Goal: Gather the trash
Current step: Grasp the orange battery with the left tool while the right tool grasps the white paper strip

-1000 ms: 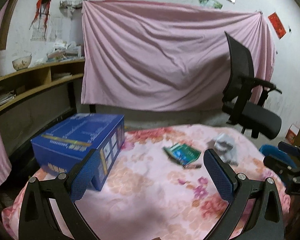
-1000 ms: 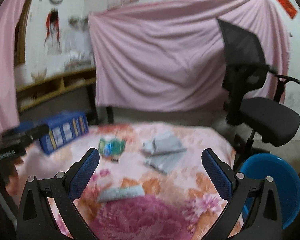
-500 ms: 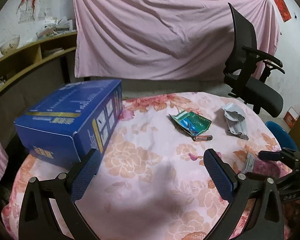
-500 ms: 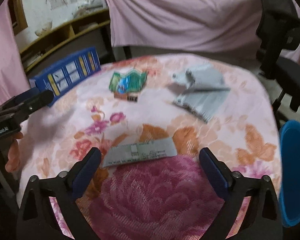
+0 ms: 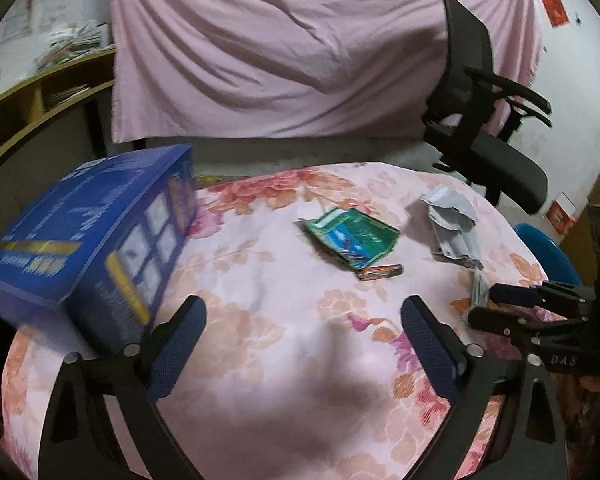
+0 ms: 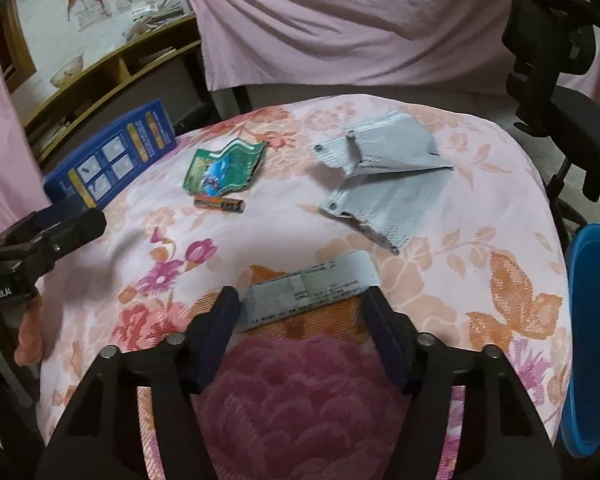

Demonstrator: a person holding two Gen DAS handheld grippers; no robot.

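Observation:
Trash lies on a round table under a floral cloth (image 6: 480, 216): a green wrapper (image 6: 224, 166), a battery (image 6: 219, 203) just in front of it, a crumpled grey bag (image 6: 384, 172) and a flat grey strip (image 6: 312, 284). My right gripper (image 6: 302, 300) points down at the strip, which lies flat between its fingertips; the jaws are closing and the strip is not bent. Over bare cloth, my left gripper (image 5: 303, 308) is wide with its jaws closing slightly and nothing between them. The wrapper (image 5: 352, 238) and battery (image 5: 380, 271) lie beyond it.
A blue carton (image 5: 92, 240) stands on the table's left side, close to my left gripper's left finger. A black office chair (image 5: 488, 120) and a blue round bin (image 6: 592, 320) stand off the table's right edge. Behind hang a pink sheet (image 5: 300, 60) and wooden shelves (image 6: 100, 72).
Both grippers have tipped downward and come closer to the table. The right jaws have narrowed from wide to either end of the grey strip. The left jaws have narrowed a little.

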